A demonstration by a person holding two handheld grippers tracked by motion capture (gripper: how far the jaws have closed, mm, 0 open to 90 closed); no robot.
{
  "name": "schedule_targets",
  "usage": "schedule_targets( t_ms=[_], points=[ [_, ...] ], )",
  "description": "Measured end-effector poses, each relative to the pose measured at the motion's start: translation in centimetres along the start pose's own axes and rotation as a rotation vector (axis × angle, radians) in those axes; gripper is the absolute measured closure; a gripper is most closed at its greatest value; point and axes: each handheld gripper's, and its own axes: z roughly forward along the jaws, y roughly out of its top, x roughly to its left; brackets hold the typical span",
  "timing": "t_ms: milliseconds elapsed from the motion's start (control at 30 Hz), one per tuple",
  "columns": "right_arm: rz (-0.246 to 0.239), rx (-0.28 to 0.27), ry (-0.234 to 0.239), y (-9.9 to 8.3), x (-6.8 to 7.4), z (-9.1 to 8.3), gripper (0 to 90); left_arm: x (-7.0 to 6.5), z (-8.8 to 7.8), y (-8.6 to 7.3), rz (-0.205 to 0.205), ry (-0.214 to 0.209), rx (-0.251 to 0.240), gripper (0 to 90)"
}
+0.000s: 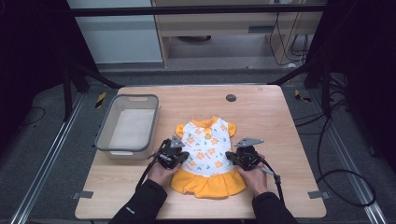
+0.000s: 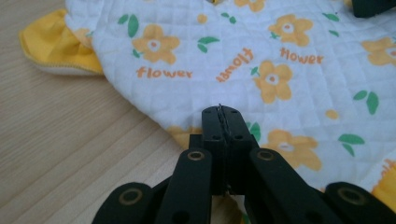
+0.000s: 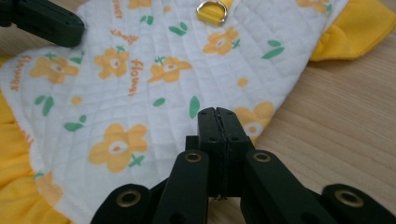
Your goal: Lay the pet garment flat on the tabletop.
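Yellow-white floral dress (image 1: 206, 158) lies flat at table (image 1: 280, 121) centre, left claw (image 1: 183, 157) and right claw (image 1: 230, 156) pressed together, empty, at its side edges.

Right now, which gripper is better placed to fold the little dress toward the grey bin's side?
Probably the right gripper: it sits shut at the dress edge farthest from the grey bin, so it could carry that edge across. The left gripper, also shut, is at the near edge.

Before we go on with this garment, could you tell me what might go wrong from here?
Both jaws are shut with no cloth between them: the left gripper and right gripper sit at the side edges of the dress, so lifting now would probably leave it on the table. Pushing shut tips could also wrinkle it.
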Motion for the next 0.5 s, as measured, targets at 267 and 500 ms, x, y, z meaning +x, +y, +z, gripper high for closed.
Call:
schedule_targets(
  t_ms=[267, 500],
  points=[
    [-0.009, 0.011, 0.001, -0.17, -0.09, 0.26, 89.7, 0.03, 0.23, -0.26, -0.005, -0.005, -0.007, 88.8],
    [-0.004, -0.014, 0.004, -0.06, -0.04, -0.36, 86.5, -0.37, -0.7, -0.2, 0.009, -0.009, -0.031, 83.9]
  ],
)
